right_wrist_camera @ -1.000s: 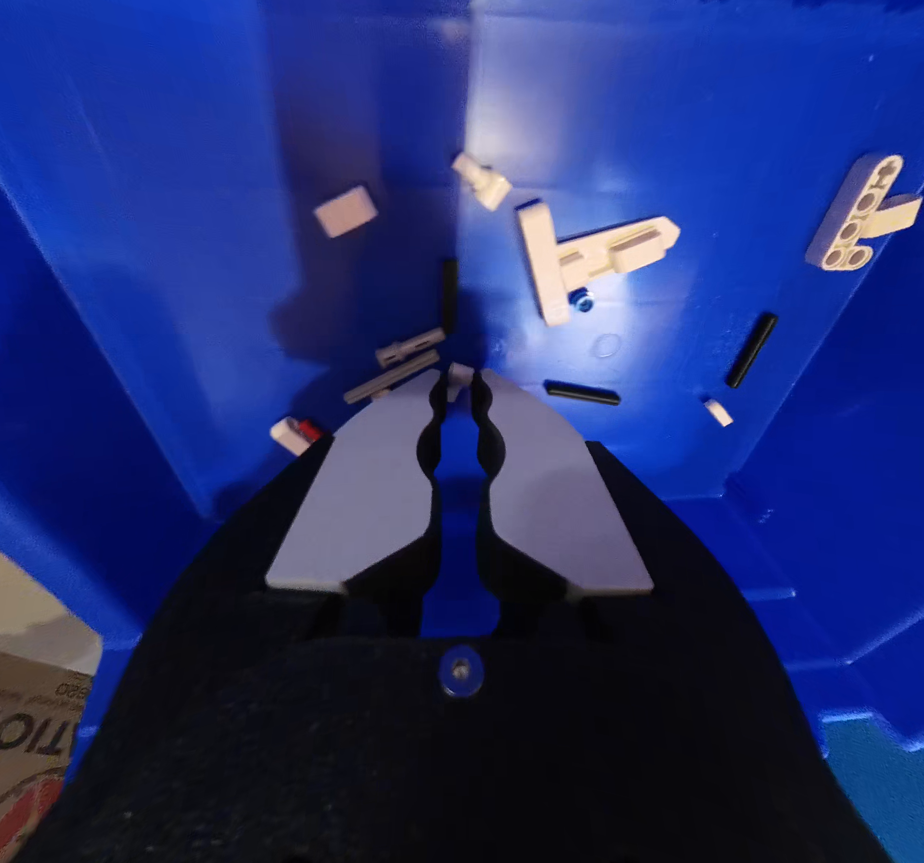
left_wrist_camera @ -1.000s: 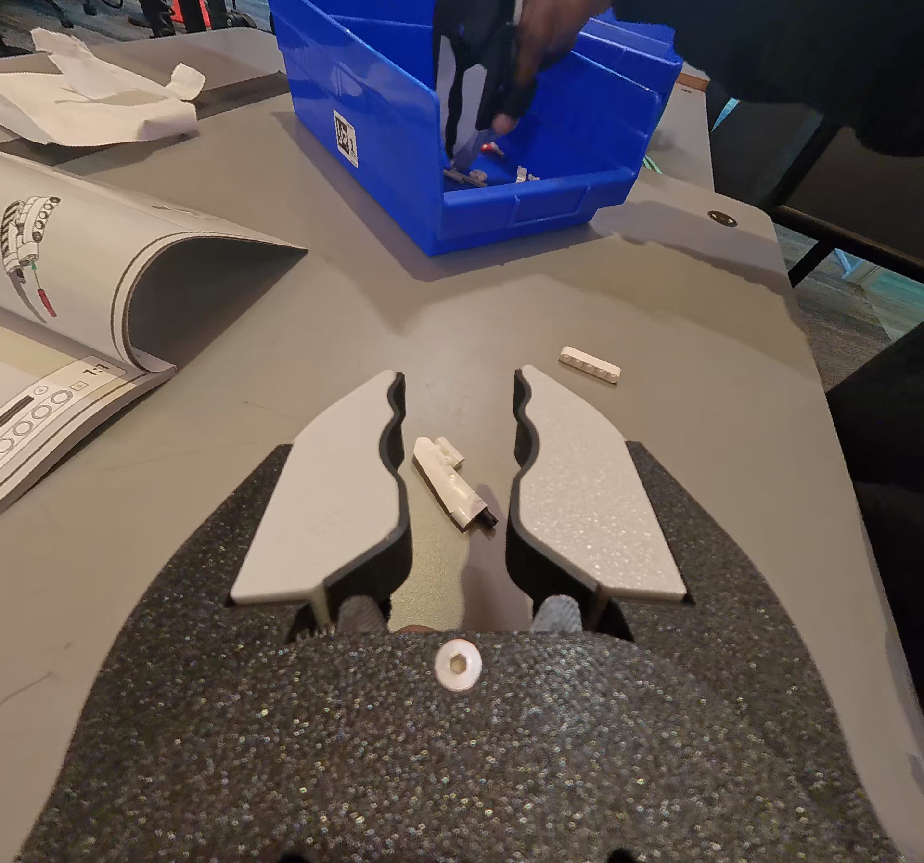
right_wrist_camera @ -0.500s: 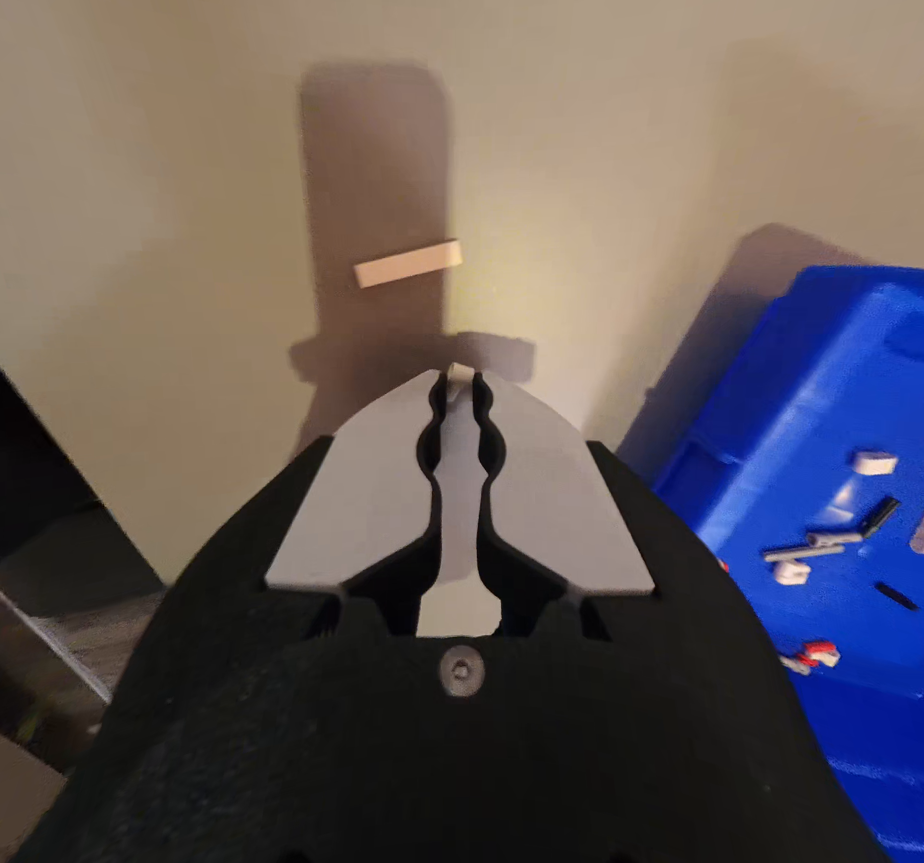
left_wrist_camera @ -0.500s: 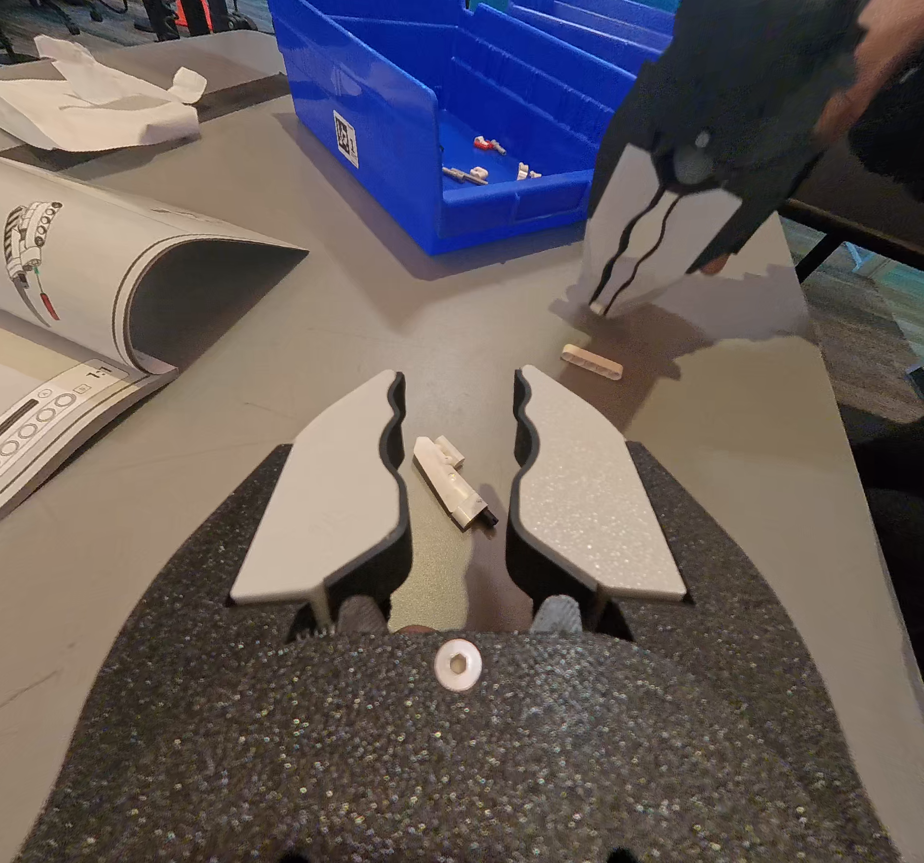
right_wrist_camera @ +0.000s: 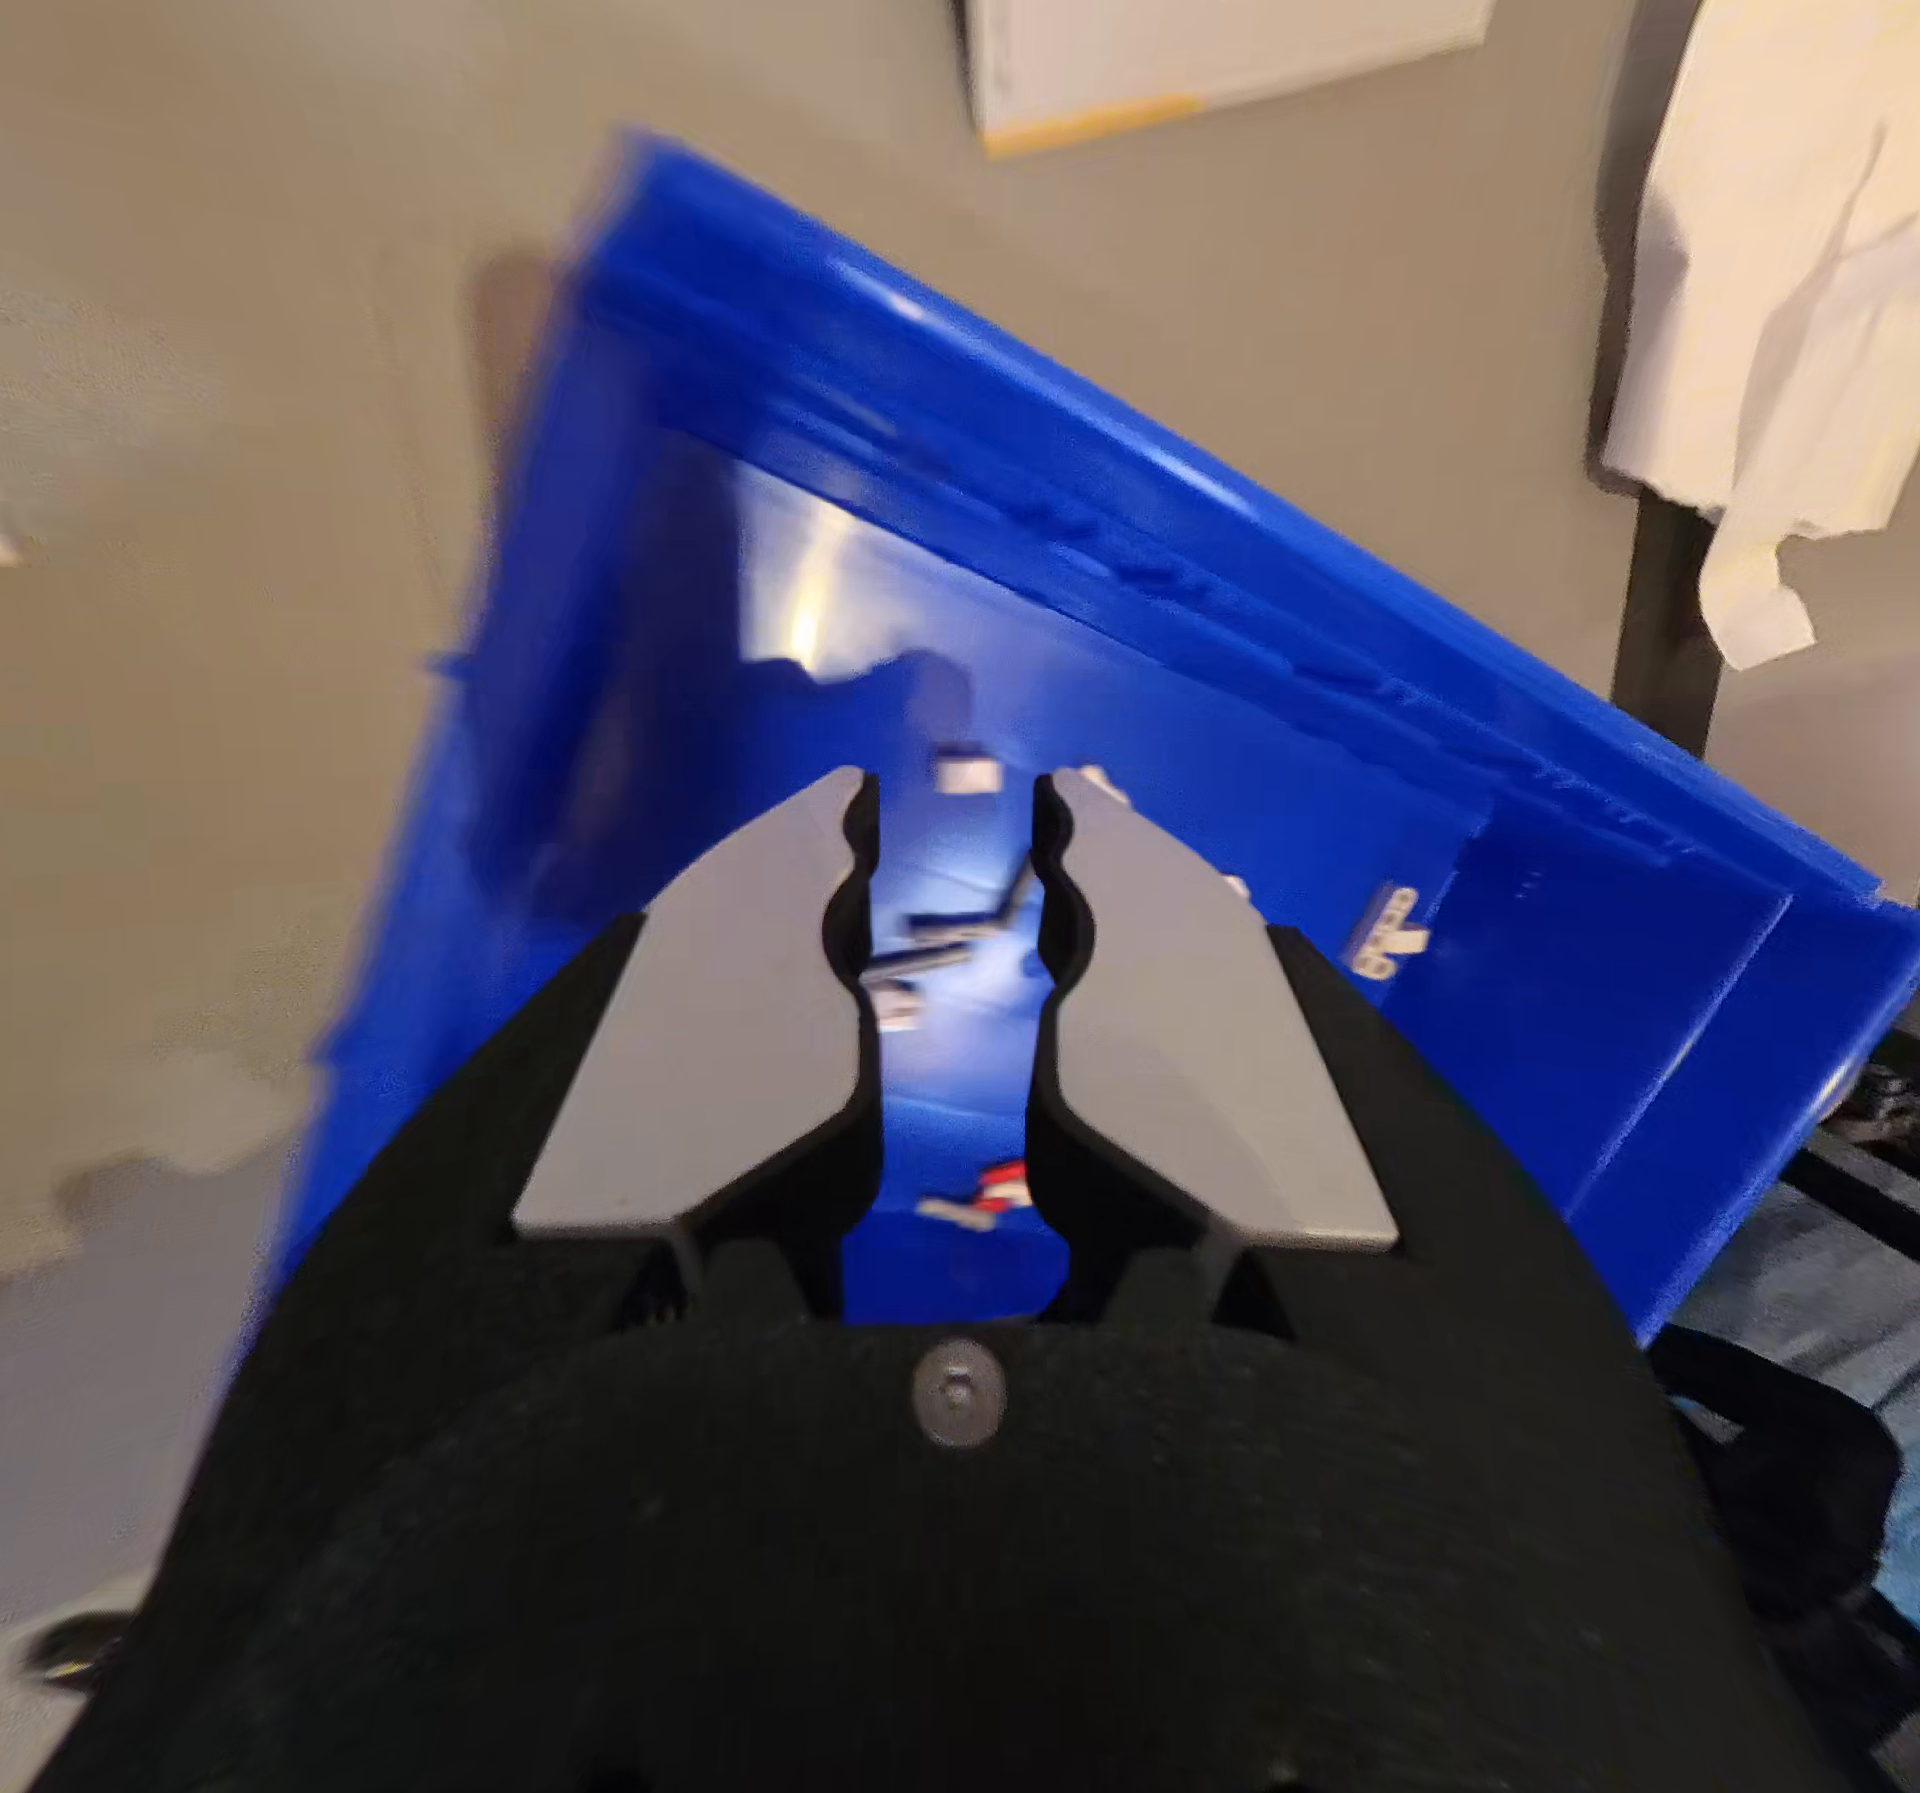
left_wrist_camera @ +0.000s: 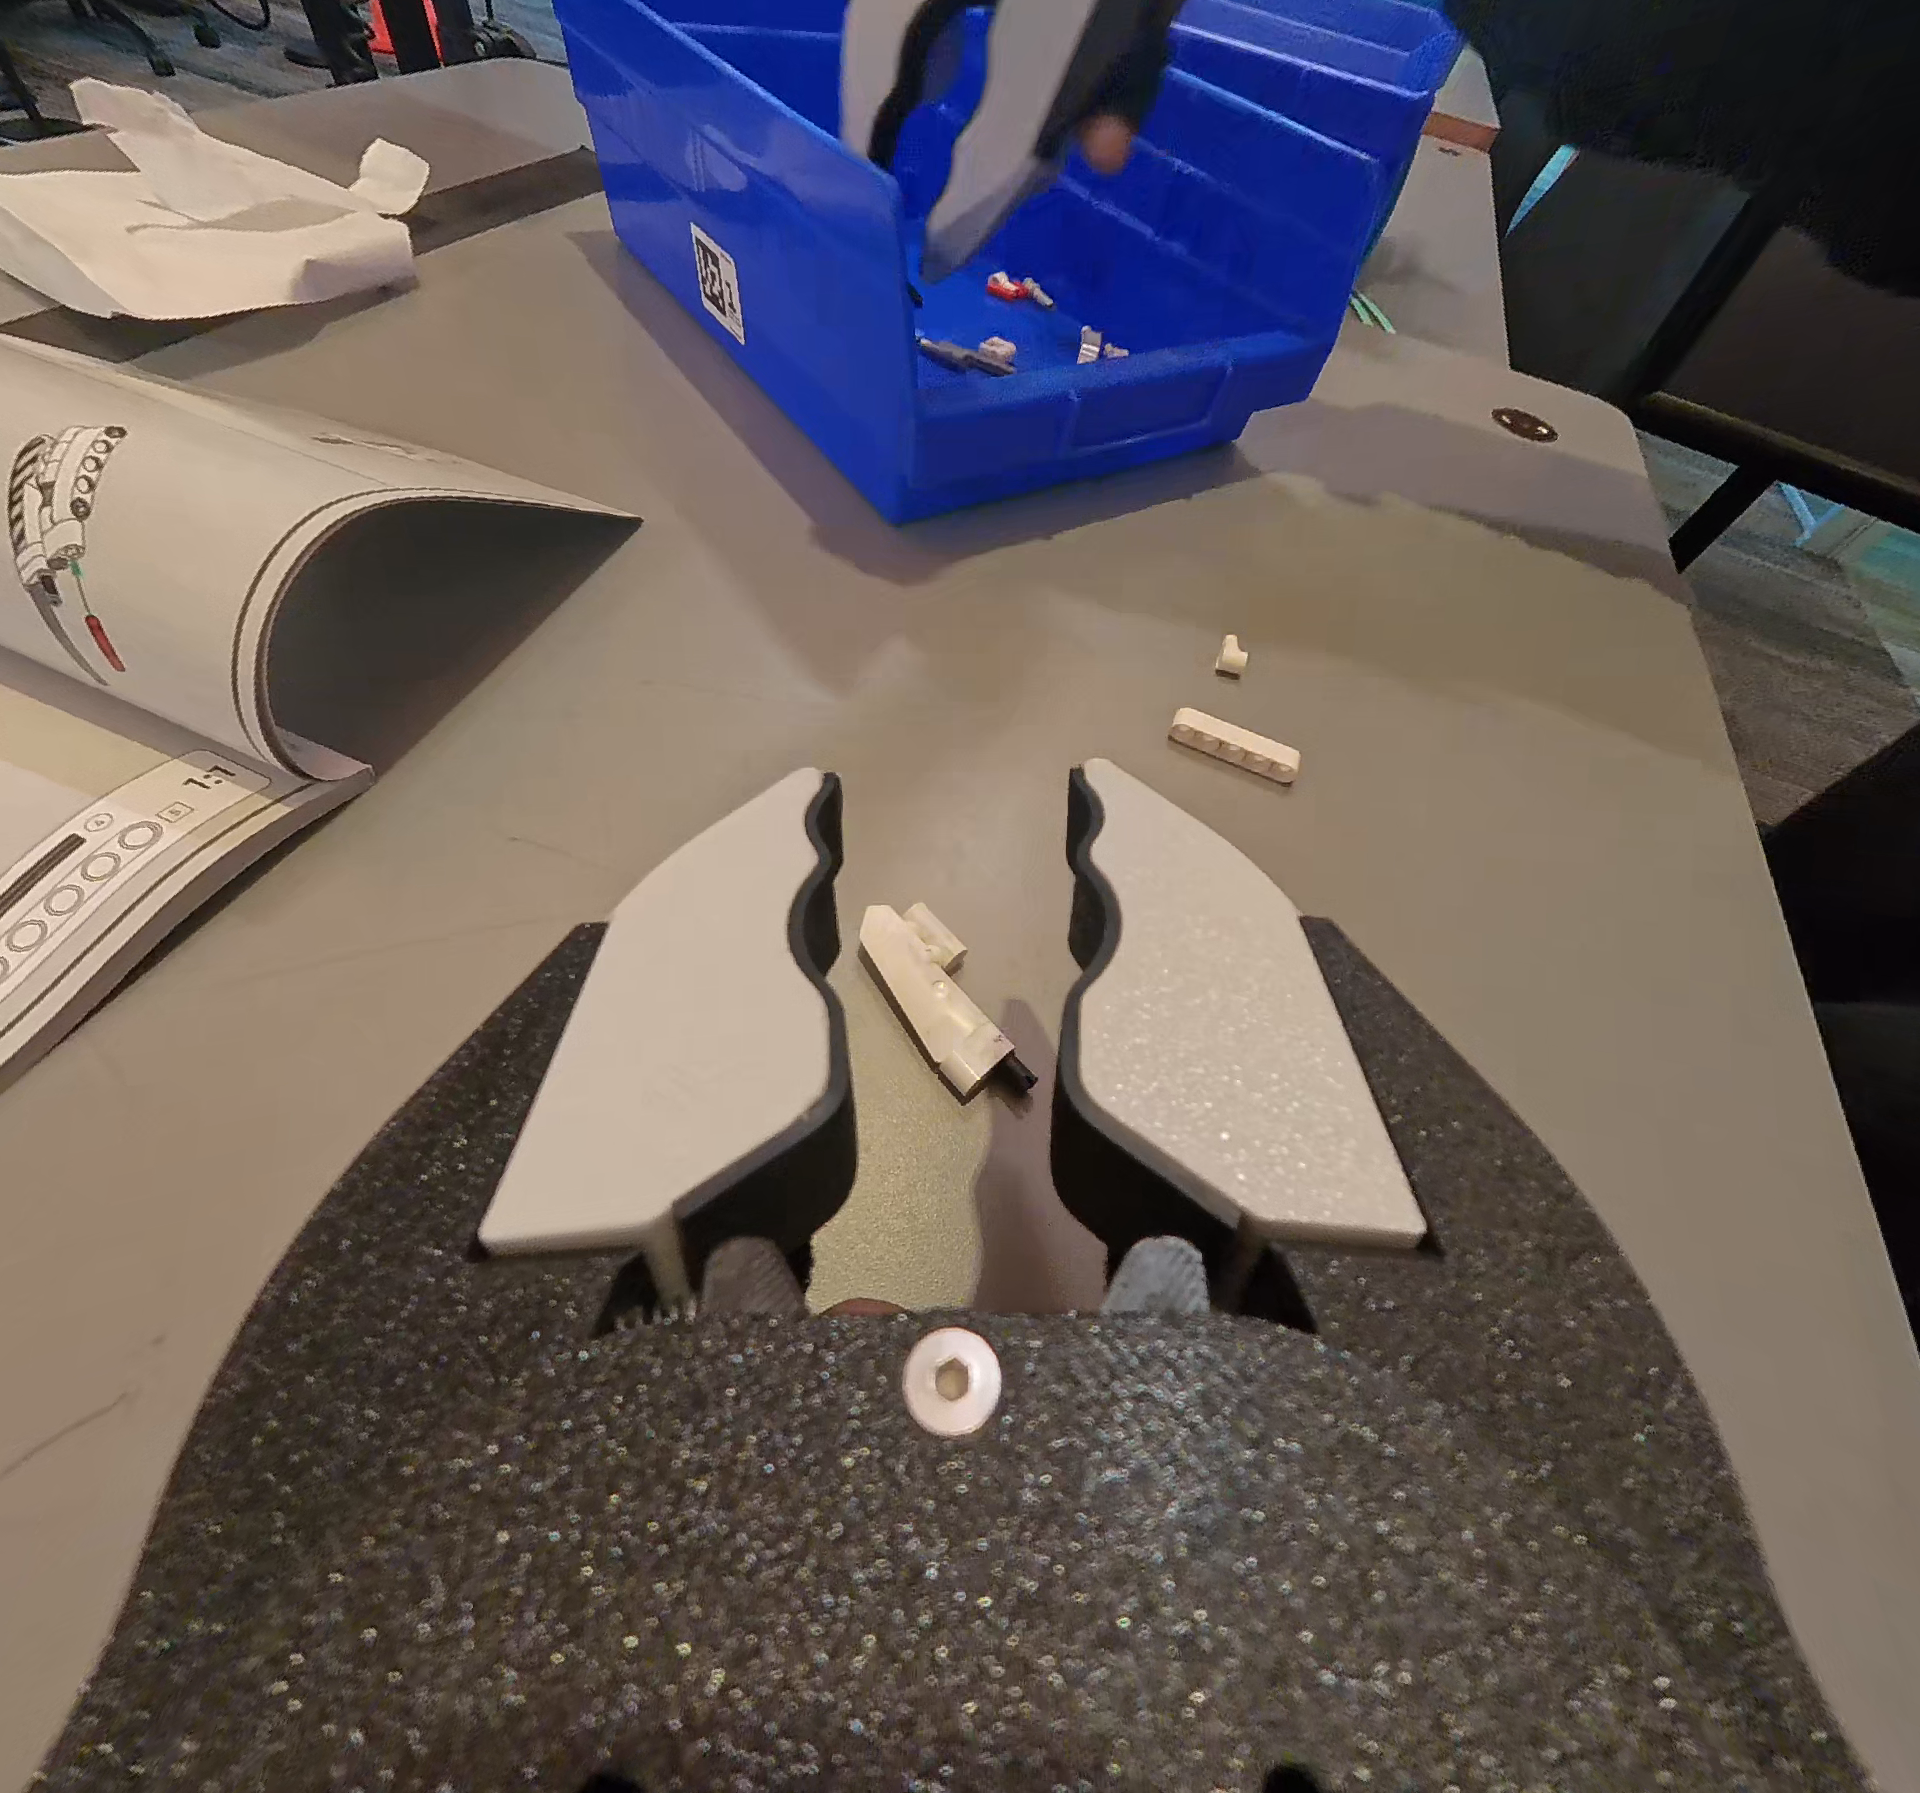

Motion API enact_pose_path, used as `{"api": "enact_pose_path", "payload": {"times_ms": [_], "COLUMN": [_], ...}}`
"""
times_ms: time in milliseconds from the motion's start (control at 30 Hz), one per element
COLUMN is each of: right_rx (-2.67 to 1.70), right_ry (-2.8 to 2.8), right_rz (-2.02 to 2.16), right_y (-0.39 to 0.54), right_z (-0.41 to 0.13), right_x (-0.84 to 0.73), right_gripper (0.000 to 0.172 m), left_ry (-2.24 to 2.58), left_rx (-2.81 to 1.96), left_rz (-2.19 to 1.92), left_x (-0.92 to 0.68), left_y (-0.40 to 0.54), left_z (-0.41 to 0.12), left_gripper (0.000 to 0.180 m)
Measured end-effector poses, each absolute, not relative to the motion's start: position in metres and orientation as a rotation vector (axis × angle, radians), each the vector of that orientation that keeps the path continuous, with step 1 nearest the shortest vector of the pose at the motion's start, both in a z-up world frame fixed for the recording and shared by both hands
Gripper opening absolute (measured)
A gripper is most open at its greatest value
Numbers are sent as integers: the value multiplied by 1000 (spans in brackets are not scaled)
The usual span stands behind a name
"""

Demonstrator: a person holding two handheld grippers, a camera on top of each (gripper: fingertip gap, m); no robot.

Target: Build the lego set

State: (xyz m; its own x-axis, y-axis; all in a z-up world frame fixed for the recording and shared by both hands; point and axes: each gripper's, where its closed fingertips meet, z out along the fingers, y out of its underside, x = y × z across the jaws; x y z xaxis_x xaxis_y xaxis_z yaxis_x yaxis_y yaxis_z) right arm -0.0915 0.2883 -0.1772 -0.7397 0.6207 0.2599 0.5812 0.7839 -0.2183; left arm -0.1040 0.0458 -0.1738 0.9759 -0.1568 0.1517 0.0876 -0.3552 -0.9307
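Fingers (left_wrist_camera: 717,964) of the left gripper (left_wrist_camera: 951,787) spread wide around an untouched white part (left_wrist_camera: 940,1000) on the tabletop (left_wrist_camera: 727,663); right gripper (right_wrist_camera: 956,787) fingers, moderately apart, hold nothing above the blue bin (right_wrist_camera: 1299,808).

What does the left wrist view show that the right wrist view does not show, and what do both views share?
Only the left wrist view: the open left gripper over a white assembled part lying untouched between its fingers, a white beam, a small white piece, an open booklet.

Only the right wrist view: a white T-shaped piece in the bin.

Both: the blue bin, the grey table, the open, empty right gripper.
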Motion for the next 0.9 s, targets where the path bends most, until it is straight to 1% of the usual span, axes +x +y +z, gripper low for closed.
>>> {"api": "enact_pose_path", "payload": {"times_ms": [133, 233, 367, 400, 433, 467, 700, 900], "right_rx": [-885, -849, -859, -874, -895, -917, -907, -922], "right_ry": [-2715, -2757, -2815, -2831, -2837, -2837, -2795, -2702], "right_rz": [195, 210, 122, 117, 155, 174, 176, 214], "right_y": [325, 331, 343, 343, 340, 339, 326, 321], "right_z": [-203, -210, -227, -231, -232, -233, -230, -211], "right_x": [-114, -118, -117, -115, -114, -113, -99, -101], "right_gripper": [28, 26, 23, 20, 5, 0, 0, 0], "left_ry": [40, 32, 25, 25, 25, 25, 27, 38], "left_rx": [-1917, -1917, -1909, -1907, -1907, -1905, -1905, -1906], "left_rz": [-262, -278, -296, -298, -299, -300, -296, -284], "left_x": [-105, -106, -106, -106, -106, -106, -106, -104], "left_y": [46, 46, 46, 46, 46, 45, 45, 45], "left_z": [-174, -174, -173, -173, -172, -172, -172, -172], "left_gripper": [42, 42, 42, 42, 42, 42, 42, 42]}}
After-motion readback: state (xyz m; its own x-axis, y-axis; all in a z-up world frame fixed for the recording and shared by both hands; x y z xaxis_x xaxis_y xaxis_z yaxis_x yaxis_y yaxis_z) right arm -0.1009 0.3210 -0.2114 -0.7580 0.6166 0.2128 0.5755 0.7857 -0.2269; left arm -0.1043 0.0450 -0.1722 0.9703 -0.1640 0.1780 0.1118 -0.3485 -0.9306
